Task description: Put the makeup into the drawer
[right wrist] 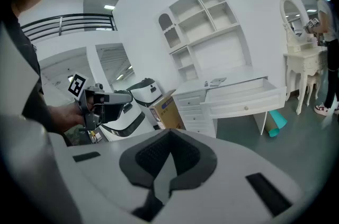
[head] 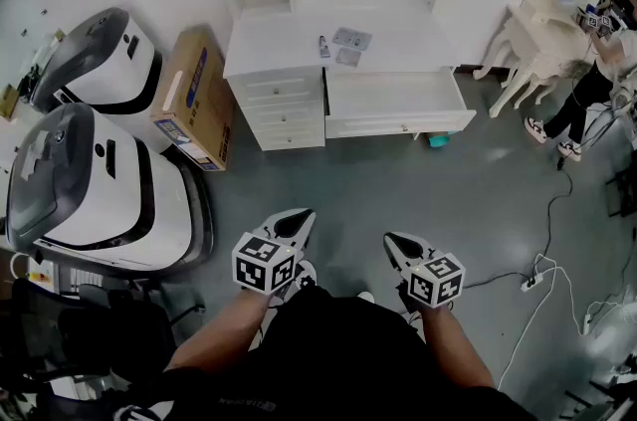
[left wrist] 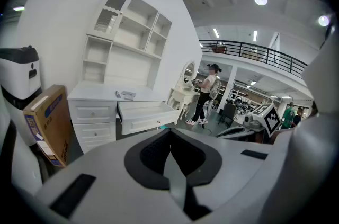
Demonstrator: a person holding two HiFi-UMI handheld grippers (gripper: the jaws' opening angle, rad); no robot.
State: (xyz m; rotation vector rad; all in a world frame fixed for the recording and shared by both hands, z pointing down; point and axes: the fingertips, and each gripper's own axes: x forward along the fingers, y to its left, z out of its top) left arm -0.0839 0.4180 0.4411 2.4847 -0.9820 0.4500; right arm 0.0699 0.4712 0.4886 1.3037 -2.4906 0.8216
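Stands well back from the white desk (head: 269, 41), with bare grey floor between. Holds the left gripper (head: 296, 224) and the right gripper (head: 397, 246) low in front of the body, side by side, pointed forward and a little down toward the desk: likely a plain carrying pose for the walk up, not a reach. Shows both pairs of jaws pressed fully together in their own views, with nothing between them; presumably shut for want of anything to grip from here. Finds the makeup (head: 351, 38) on the desk top, near its front edge: a small tube beside two flat packets, close together, too small to tell more. Finds the drawer (head: 398, 122) just below and in front of them, already pulled well out and seemingly empty, so placed to take each item with a short lift forward and down. Notes a cardboard box (head: 194, 101) just beside the desk's left side and a teal thing (head: 438, 140) on the floor under the drawer, both off the direct path. Calls next, most likely, for stepping closer and opening one gripper over the tube.
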